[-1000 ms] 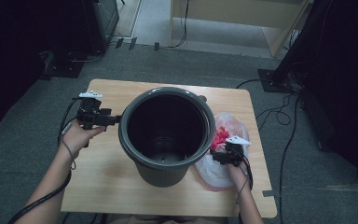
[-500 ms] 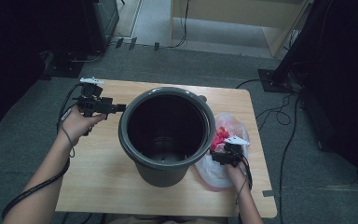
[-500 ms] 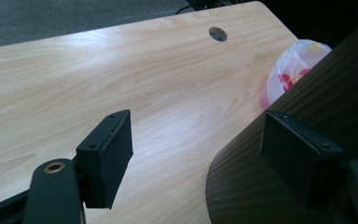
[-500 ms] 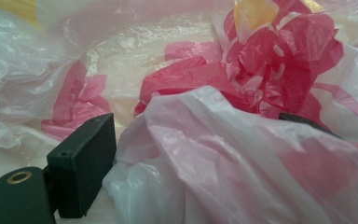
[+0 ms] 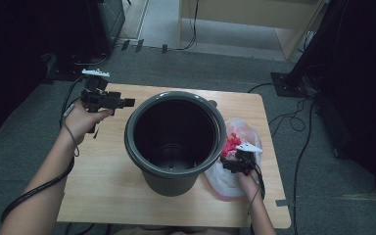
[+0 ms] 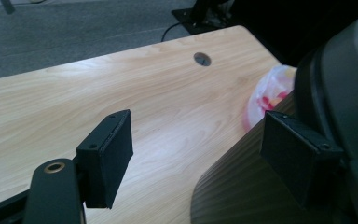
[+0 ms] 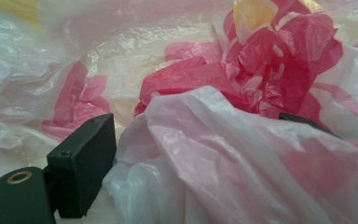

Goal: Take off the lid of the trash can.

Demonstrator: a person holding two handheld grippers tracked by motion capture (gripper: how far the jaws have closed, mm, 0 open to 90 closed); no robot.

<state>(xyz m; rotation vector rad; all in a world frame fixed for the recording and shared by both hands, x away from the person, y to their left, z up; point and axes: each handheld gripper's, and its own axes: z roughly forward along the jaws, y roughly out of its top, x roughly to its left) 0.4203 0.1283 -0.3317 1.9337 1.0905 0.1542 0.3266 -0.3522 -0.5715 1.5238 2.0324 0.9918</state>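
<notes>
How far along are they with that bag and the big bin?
Early on, by the look of it. The bin is unlined. The plastic bag lies crumpled beside it, with the right gripper open around a fold. The left gripper is open near the rim. Lifting and fitting the bag probably remain.

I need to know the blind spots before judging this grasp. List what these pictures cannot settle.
- Right gripper: in the right gripper view the crumpled pink-and-white plastic bag covers one jaw, so its grip is unclear.
- Bag contents: too crumpled to identify.
- Round dark grey plastic bin: its floor is too dark in the high view.
- Left gripper: bin cut off by the edge.
</notes>
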